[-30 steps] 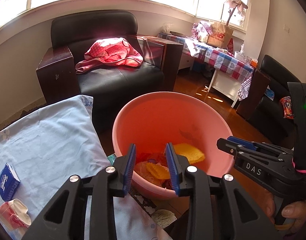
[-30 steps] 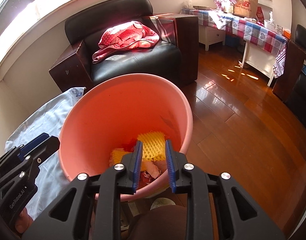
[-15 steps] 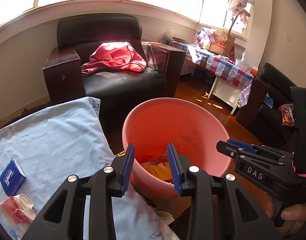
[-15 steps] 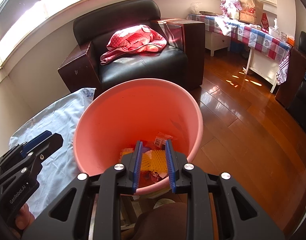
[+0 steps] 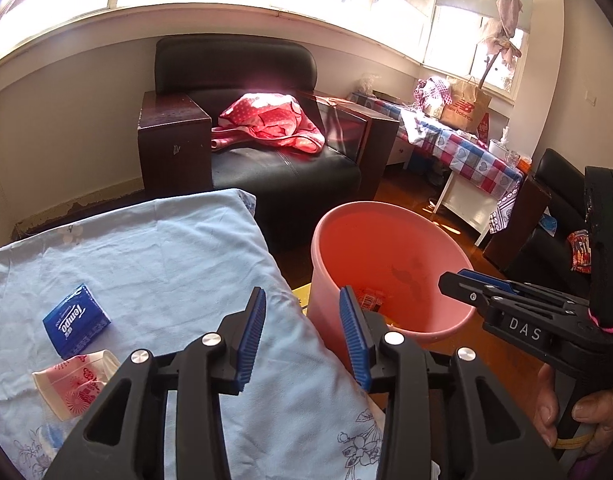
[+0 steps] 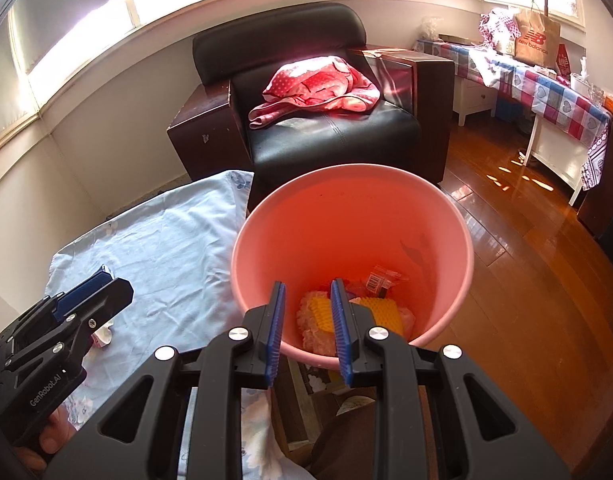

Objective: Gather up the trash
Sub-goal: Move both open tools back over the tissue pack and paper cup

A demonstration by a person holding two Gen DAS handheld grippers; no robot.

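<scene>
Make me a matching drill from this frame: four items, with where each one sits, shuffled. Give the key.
Items
1. blue tissue pack
2. yellow foam net
3. pink dotted cloth
4. brown paper bag

Places
A. on the black armchair seat
B. on the checked tablecloth by the window
C. on the light blue sheet, next to a crumpled red-and-white wrapper
D. inside the pink bucket

Pairs: 1-C, 2-D, 3-A, 4-B
</scene>
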